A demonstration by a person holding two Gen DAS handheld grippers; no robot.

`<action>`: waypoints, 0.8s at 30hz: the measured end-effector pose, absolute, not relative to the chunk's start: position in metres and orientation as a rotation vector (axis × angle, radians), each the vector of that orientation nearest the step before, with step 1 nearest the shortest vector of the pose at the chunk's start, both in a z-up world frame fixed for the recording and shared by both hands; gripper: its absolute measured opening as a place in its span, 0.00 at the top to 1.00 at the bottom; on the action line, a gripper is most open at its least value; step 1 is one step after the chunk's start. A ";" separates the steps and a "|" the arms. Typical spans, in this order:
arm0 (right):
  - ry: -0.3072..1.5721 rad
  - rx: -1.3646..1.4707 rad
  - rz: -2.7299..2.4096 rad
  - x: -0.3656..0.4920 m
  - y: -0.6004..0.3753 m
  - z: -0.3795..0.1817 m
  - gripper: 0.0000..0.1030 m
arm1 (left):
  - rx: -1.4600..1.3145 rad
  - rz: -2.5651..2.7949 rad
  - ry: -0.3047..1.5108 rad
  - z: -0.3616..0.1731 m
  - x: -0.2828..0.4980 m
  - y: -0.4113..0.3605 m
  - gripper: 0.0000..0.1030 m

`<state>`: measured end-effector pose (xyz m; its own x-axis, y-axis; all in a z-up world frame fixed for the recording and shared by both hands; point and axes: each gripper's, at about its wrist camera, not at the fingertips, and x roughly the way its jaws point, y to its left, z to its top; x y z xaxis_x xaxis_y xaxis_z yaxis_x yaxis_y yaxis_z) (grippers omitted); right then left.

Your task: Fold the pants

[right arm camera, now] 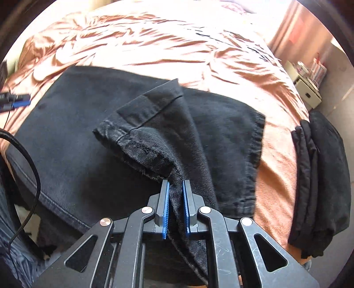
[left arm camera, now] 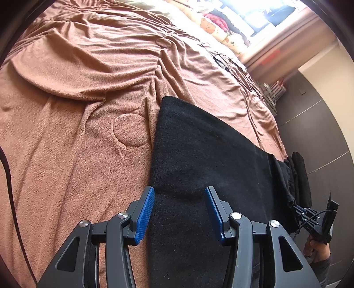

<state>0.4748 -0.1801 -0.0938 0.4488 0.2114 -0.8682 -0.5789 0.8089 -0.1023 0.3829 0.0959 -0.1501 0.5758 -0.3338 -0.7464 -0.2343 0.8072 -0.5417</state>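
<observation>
Blanket [right arm camera: 154, 33] fills the upper frame; black pants [right arm camera: 77, 144] lie across its middle, a folded stack [right arm camera: 320, 188] at right. Right gripper [right arm camera: 176, 183] is clamped on a lifted hem; left gripper [left arm camera: 179, 195] gapes, seemingly above cloth

Rumpled brown bedspread [left arm camera: 77, 93], bright sunlit window [left arm camera: 265, 15], dark tiled floor [left arm camera: 314, 124], pale wall [left arm camera: 329, 75]

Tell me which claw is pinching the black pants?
The right claw. Its blue pads are squeezed shut on a lifted hem of the black pants. The left claw hangs open above the cloth, pinching nothing.
</observation>
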 end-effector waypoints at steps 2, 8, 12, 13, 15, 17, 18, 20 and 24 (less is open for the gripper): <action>0.983 -0.369 0.489 0.480 -0.192 -0.089 0.92 | -0.655 -0.063 0.976 -0.151 0.384 0.095 0.51; 0.963 -0.230 0.396 0.499 -0.228 -0.081 0.92 | -0.637 -0.069 0.977 -0.148 0.387 0.090 0.51; 0.986 -0.121 0.295 0.517 -0.250 -0.086 0.92 | -0.630 -0.072 0.979 -0.148 0.388 0.088 0.51; 0.990 -0.101 0.271 0.518 -0.254 -0.087 0.92 | -0.632 -0.074 0.978 -0.147 0.388 0.089 0.51; 0.990 -0.081 0.244 0.515 -0.257 -0.085 0.89 | -0.632 -0.073 0.975 -0.147 0.388 0.089 0.51; 0.996 -0.039 0.248 0.511 -0.265 -0.085 0.88 | -0.632 -0.071 0.975 -0.147 0.387 0.090 0.51; 0.999 -0.018 0.255 0.509 -0.267 -0.083 0.88 | -0.635 -0.070 0.976 -0.147 0.387 0.090 0.51; 1.002 0.013 0.258 0.502 -0.275 -0.082 0.88 | -0.640 -0.074 0.976 -0.147 0.385 0.090 0.51; 1.025 0.131 0.292 0.490 -0.301 -0.085 0.75 | -0.631 -0.077 0.979 -0.147 0.382 0.088 0.51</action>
